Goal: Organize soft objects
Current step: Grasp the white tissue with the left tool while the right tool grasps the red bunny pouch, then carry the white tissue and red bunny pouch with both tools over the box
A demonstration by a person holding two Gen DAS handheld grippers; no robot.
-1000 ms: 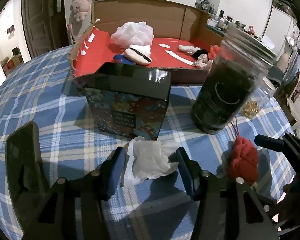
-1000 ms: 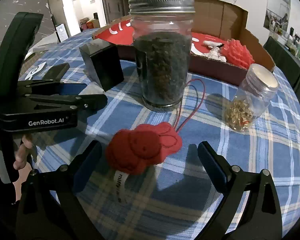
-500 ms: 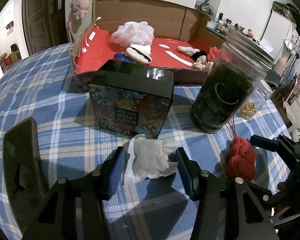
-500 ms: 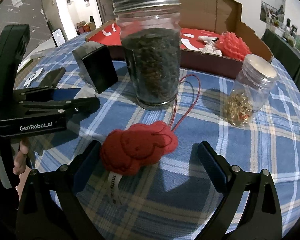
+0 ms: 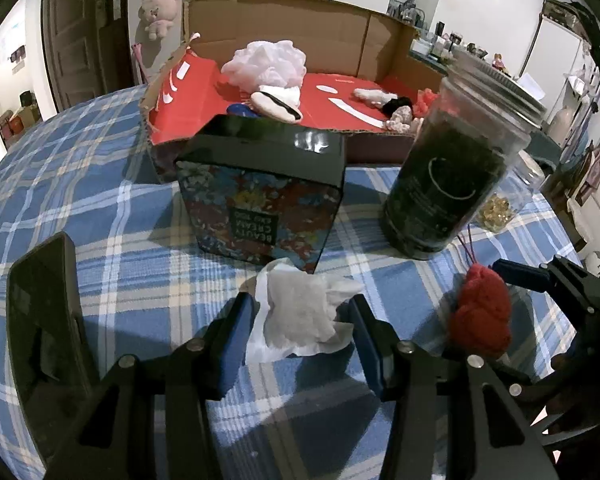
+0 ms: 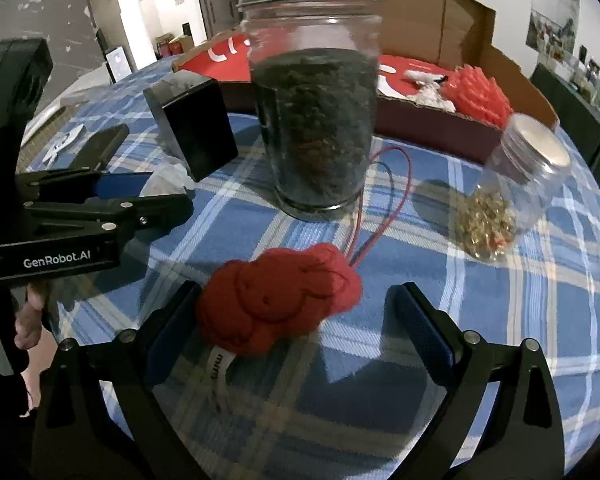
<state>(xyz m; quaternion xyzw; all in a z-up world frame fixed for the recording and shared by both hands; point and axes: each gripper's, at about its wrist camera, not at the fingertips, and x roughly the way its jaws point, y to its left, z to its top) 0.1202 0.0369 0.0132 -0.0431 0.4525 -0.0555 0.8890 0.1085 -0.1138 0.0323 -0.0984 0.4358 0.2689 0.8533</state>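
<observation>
Left wrist view is showing the cardboard box (image 5: pixel 380 36) interior – white mesh pouf (image 5: pixel 266 62) sitting upper centre; right view is hiding it behind the big jar (image 6: pixel 320 120) of dark leaves. Left gripper (image 5: pixel 300 320) is bracketing the crumpled tissue (image 5: pixel 300 312), grip unclear. Right gripper (image 6: pixel 296 320) is standing released – red plush (image 6: pixel 280 296) touching its left finger only. Small jar (image 6: pixel 512 196) is holding golden bits.

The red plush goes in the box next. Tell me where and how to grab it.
Grip the red plush across its plump middle, coming down from above and the near side, where the right gripper already straddles it. Avoid the thin red cord trailing toward the big jar; it would likely slip.
</observation>
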